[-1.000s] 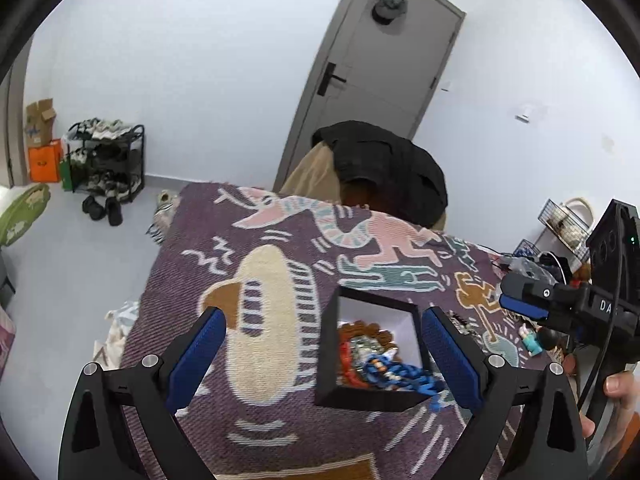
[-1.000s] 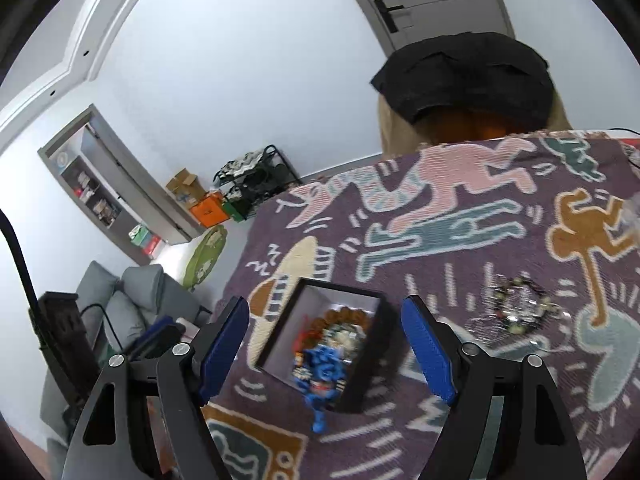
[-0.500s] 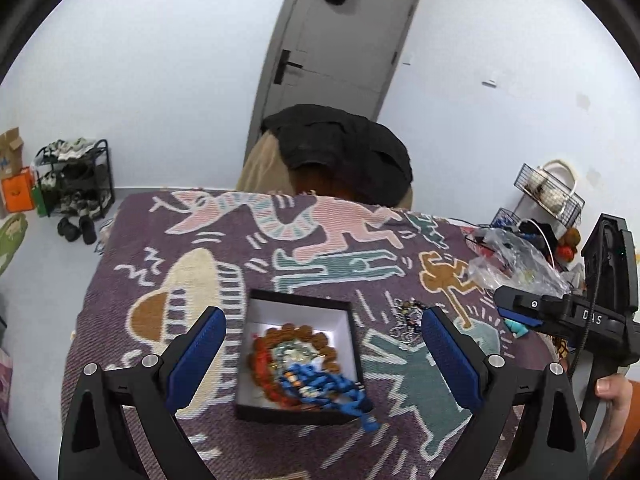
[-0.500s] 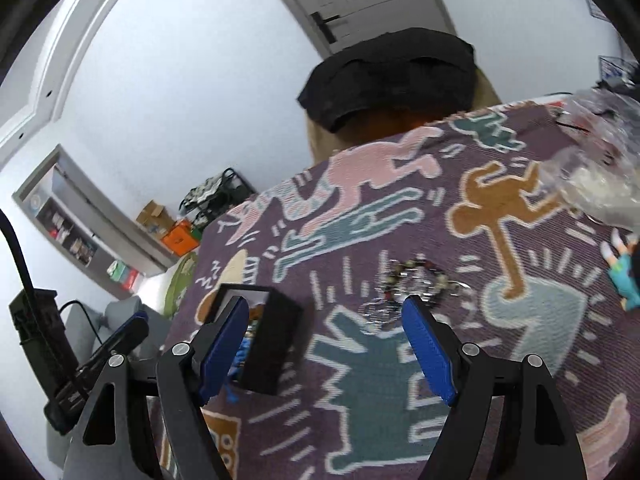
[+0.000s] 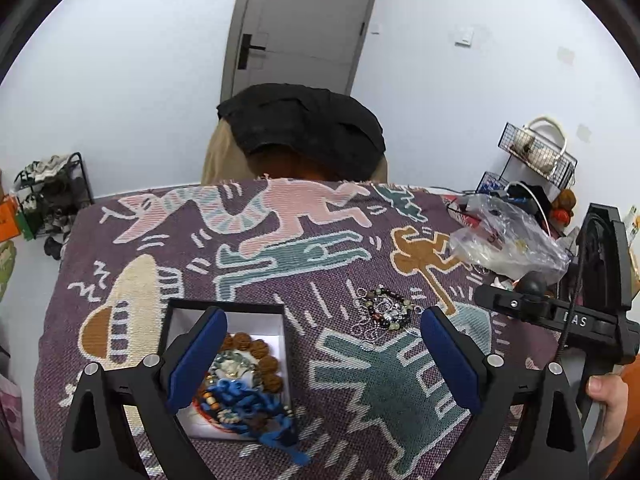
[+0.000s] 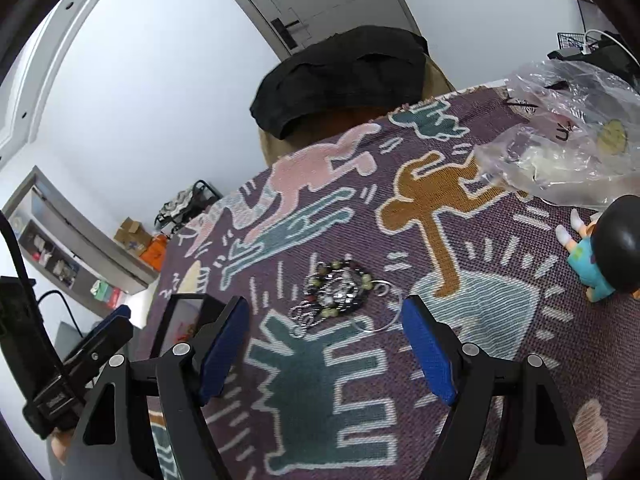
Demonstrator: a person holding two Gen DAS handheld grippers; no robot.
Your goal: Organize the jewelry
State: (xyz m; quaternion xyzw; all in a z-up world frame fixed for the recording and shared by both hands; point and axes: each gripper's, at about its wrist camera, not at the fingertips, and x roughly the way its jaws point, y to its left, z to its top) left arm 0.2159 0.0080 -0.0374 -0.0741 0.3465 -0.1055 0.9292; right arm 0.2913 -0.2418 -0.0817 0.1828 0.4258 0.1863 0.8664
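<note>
A small black box with a white lining (image 5: 256, 322) sits on the patterned purple cloth (image 5: 304, 280) and holds several bead bracelets and a blue cord piece (image 5: 240, 394). A loose heap of bead bracelets and wire rings (image 5: 384, 312) lies on the cloth to its right; it also shows in the right wrist view (image 6: 340, 290). My left gripper (image 5: 320, 360) is open and empty, its left finger over the box. My right gripper (image 6: 324, 350) is open and empty, just short of the loose heap. The box edge (image 6: 180, 320) shows at the left of the right wrist view.
A crumpled clear plastic bag (image 6: 560, 140) lies at the cloth's far right. A small doll with black hair (image 6: 600, 248) lies at the right. A chair with a black garment (image 5: 300, 128) stands behind the table. A wire rack (image 5: 532, 152) stands at the right wall.
Both grippers have swung right, away from the box. The loose heap of bracelets has come into view between the right gripper's fingers. Both stay open and empty.
</note>
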